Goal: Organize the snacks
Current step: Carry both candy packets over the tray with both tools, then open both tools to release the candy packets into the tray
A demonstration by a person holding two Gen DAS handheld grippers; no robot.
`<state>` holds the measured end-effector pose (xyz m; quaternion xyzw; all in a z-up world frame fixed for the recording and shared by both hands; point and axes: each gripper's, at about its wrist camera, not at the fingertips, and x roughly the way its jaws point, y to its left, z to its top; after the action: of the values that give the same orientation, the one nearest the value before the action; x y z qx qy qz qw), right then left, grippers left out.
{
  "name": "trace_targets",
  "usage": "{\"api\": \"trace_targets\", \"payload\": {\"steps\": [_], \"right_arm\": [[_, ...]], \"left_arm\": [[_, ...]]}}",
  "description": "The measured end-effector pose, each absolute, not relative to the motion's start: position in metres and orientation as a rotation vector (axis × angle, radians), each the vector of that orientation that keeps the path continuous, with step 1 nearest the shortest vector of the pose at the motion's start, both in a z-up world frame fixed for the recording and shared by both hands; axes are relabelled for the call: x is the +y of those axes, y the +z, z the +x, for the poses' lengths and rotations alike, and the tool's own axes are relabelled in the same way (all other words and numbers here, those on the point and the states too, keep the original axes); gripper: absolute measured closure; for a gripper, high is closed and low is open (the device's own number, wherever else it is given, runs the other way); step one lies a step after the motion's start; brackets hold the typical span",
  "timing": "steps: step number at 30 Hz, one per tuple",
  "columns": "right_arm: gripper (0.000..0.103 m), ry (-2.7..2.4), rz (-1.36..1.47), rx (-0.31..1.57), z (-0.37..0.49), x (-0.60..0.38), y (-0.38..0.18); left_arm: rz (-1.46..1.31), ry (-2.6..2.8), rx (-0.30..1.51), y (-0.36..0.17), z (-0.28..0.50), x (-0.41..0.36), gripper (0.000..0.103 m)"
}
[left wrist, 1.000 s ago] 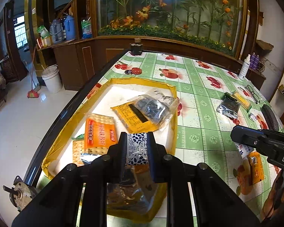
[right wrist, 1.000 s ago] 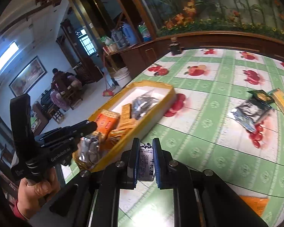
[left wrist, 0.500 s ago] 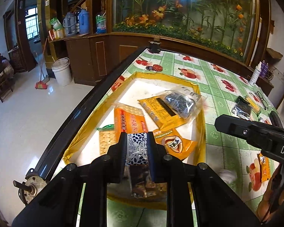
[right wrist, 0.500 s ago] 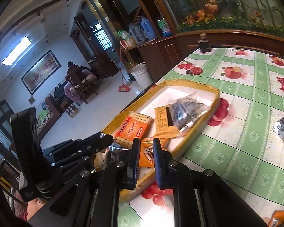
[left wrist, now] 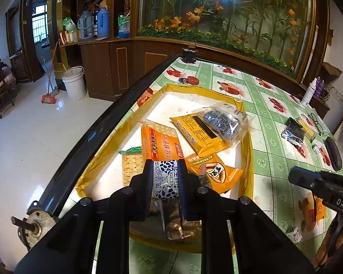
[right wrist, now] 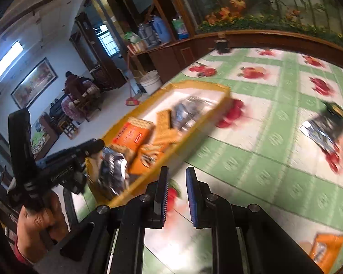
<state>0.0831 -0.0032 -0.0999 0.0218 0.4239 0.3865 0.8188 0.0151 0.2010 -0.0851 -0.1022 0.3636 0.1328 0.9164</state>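
Note:
My left gripper [left wrist: 165,178] is shut on a small white and dark patterned snack packet [left wrist: 165,180], held over the near end of the yellow tray [left wrist: 248,150]. The tray holds an orange cracker pack [left wrist: 160,143], a yellow packet [left wrist: 199,134], a clear bag of dark snacks [left wrist: 221,123] and an orange packet [left wrist: 215,171]. My right gripper [right wrist: 176,196] is open and empty above the tablecloth, right of the tray [right wrist: 201,118]. The left gripper [right wrist: 89,148] with its packet [right wrist: 112,171] shows in the right wrist view.
A small patterned packet [left wrist: 295,234] and an orange packet [left wrist: 320,207] lie on the green checked tablecloth [left wrist: 269,141]. A silver-black packet [left wrist: 293,132], glasses [left wrist: 315,119] and a dark case [left wrist: 333,153] lie farther right. The table's dark edge [left wrist: 98,132] runs along the left.
My right gripper has let go of its small packet and now stands open and empty, swinging right away from the tray. My left gripper still holds its packet over the tray.

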Motion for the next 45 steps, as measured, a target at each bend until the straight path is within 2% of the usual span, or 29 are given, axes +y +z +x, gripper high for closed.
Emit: {"api": "trace_targets", "payload": {"steps": [3,6,8,10,13,16,19,32,41,45], "right_arm": [[0.084,0.769,0.019,0.930,0.077,-0.024,-0.112],[0.068,0.760,0.013,0.958,0.064,-0.041,-0.121],[0.053,0.772,-0.038,0.962,0.048,-0.045,-0.125],[0.051,0.774,-0.087,0.968,0.033,-0.046,-0.128],[0.052,0.758,-0.179,0.963,0.014,-0.045,-0.132],[0.058,0.767,-0.262,0.962,0.006,-0.035,-0.134],[0.089,0.775,-0.321,0.971,0.001,-0.025,-0.138],[0.089,0.898,-0.066,0.869,0.059,0.030,-0.085],[0.089,0.950,-0.067,0.850,0.079,0.098,-0.079],[0.082,0.937,-0.045,0.869,0.084,0.099,-0.087]], "left_arm": [[-0.200,0.265,0.752,-0.086,0.017,0.195,0.085],[-0.202,0.257,0.751,-0.085,0.017,0.192,0.085],[-0.196,0.255,0.749,-0.084,0.017,0.190,0.086],[-0.195,0.253,0.749,-0.083,0.017,0.189,0.086],[-0.195,0.252,0.750,-0.083,0.018,0.188,0.085],[-0.197,0.247,0.753,-0.083,0.019,0.187,0.085],[-0.197,0.244,0.749,-0.082,0.018,0.185,0.085],[-0.176,0.272,0.760,-0.086,0.018,0.190,0.085],[-0.180,0.288,0.773,-0.088,0.020,0.200,0.085],[-0.179,0.292,0.776,-0.089,0.021,0.199,0.085]]}}
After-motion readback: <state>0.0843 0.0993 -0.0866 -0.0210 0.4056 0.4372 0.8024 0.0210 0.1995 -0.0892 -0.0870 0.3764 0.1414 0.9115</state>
